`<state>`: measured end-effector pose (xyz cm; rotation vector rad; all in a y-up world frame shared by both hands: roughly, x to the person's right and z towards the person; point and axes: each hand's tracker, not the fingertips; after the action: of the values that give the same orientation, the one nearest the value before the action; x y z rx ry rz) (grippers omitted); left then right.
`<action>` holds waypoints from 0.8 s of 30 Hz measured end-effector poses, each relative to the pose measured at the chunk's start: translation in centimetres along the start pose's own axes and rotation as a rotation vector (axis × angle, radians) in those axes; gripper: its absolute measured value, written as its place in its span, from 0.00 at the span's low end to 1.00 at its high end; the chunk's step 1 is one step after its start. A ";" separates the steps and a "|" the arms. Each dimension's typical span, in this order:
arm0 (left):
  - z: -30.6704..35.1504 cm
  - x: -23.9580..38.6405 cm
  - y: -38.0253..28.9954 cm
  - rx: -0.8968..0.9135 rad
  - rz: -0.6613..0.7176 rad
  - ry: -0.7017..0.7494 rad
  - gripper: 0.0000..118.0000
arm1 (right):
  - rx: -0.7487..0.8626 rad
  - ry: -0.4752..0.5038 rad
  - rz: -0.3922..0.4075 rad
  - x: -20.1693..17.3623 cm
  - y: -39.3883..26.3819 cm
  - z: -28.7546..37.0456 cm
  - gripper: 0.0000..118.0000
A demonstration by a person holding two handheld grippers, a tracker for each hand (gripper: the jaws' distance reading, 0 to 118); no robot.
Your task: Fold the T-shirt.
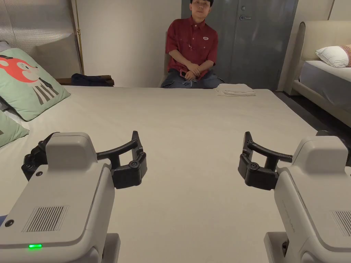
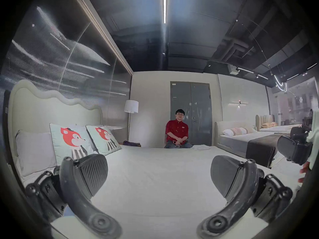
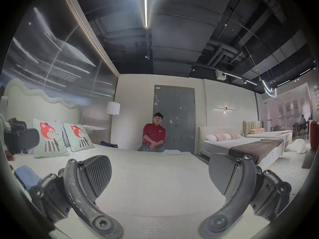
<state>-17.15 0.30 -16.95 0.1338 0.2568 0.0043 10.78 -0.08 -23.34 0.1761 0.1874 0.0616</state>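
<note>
A folded cream cloth (image 1: pixel 235 90) lies at the far edge of the wide pale bed (image 1: pixel 192 130), also seen in the left gripper view (image 2: pixel 201 147) and the right gripper view (image 3: pixel 172 152). A blue cloth (image 3: pixel 25 175) lies on the bed near its left side, close to me. My left gripper (image 1: pixel 138 157) hovers open over the near left of the bed, its jaws wide apart (image 2: pixel 158 166) with nothing between them. My right gripper (image 1: pixel 246 161) hovers open over the near right, jaws equally wide (image 3: pixel 159 163). Both are far from the folded cloth.
A person in a red shirt (image 1: pixel 192 44) sits just beyond the bed's far edge. Fox-print pillows (image 1: pixel 27 82) lean at the left. A second bed (image 1: pixel 325 78) stands to the right across a dark floor gap. A dark bundle (image 1: pixel 91 79) rests at the back left.
</note>
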 end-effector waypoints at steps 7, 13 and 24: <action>0.2 0.0 0.0 -0.001 -0.012 -0.008 0.98 | 0.006 0.010 -0.005 -0.1 0.3 0.4 0.95; 0.4 0.0 0.2 -0.001 -0.016 -0.017 0.98 | -0.023 -0.014 -0.035 -0.2 1.2 0.6 0.95; 0.7 0.2 0.4 0.000 -0.032 -0.029 0.98 | -0.079 -0.071 -0.073 0.5 2.1 0.6 0.95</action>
<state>-16.81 0.58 -16.26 0.1293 0.2303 -0.0291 11.27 1.92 -22.48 0.0920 0.1199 -0.0103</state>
